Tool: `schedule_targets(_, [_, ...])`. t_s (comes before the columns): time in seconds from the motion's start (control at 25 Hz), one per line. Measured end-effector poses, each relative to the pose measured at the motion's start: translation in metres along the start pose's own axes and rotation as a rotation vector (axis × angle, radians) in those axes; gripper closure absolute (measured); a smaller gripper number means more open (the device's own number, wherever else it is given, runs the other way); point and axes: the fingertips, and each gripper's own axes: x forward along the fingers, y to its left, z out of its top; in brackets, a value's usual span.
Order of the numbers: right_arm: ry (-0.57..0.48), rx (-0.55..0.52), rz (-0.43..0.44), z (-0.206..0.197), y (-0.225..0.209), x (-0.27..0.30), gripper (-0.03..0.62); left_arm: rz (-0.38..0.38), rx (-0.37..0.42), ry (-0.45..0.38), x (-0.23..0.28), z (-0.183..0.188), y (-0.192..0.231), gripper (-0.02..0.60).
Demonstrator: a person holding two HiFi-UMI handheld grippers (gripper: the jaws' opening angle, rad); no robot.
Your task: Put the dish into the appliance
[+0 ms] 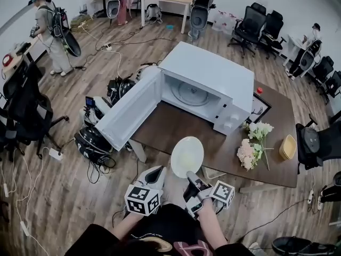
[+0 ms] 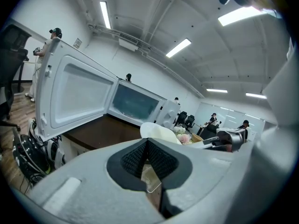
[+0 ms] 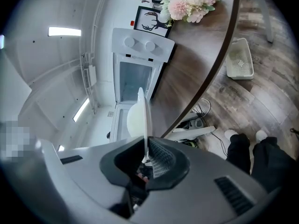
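A white microwave (image 1: 213, 84) stands on the dark wooden table (image 1: 176, 127) with its door (image 1: 130, 108) swung wide open to the left and the glass turntable (image 1: 192, 93) showing inside. My right gripper (image 1: 190, 175) is shut on the rim of a white plate (image 1: 187, 156), held on edge above the table's near edge, in front of the microwave. In the right gripper view the plate (image 3: 139, 118) stands upright between the pads of the right gripper (image 3: 145, 155). My left gripper (image 1: 160, 170) hovers just left of the plate, shut and empty (image 2: 147, 143).
A bunch of pale flowers (image 1: 253, 143), a yellow bowl (image 1: 288, 146) and a picture frame (image 1: 261, 110) lie on the table's right part. A white basket (image 3: 239, 58) sits on the floor under the table. Bags and cables lie left of the door. Office chairs and people stand around.
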Motion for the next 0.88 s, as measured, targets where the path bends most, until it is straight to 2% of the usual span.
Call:
schedule_targets(0.48, [-0.021,0.012,-0.004,0.051,0.024,0.080,0.560,-0.070,-0.001,0.003,0.084,0.057,0.053,0.572])
schedule_targets(0.88, [-0.064,0.039,-0.006,0.069,0.038,0.129,0.556,-0.128,0.027,0.026,0.124,0.088,0.090,0.572])
